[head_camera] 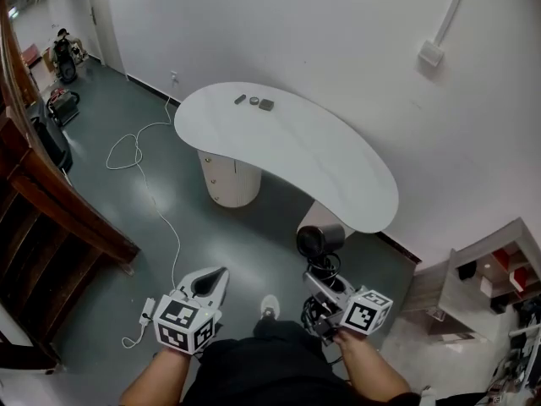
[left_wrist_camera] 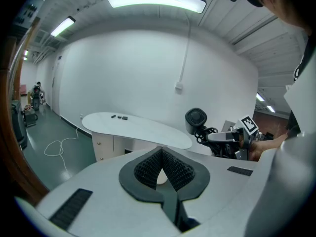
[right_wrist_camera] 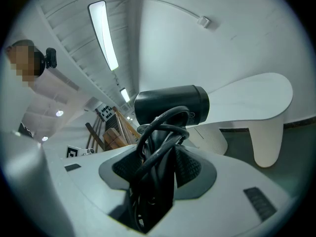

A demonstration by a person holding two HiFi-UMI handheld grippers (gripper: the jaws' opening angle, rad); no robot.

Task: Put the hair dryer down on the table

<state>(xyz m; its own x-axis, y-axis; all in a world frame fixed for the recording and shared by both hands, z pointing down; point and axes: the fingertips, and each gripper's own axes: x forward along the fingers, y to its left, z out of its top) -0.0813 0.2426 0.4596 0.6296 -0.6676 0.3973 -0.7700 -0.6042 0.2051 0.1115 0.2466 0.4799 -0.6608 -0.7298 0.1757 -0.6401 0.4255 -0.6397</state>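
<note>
1. Nearest, the left hand-held gripper [head_camera: 213, 279] is riding empty, jaws pressed together.
2. Right of it, the right hand-held gripper [head_camera: 324, 279] is pinching the hair dryer [head_camera: 319, 240] by its cord-wrapped handle, airborne near the worktop [head_camera: 279, 150].
3. Best play, I'm reckoning: lowering it onto the bare near end, barrel lying flat, before letting go.

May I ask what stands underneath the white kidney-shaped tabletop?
A white rounded pedestal stands beneath its far end and another white support beneath the near end; the tabletop covers their upper parts.
</note>
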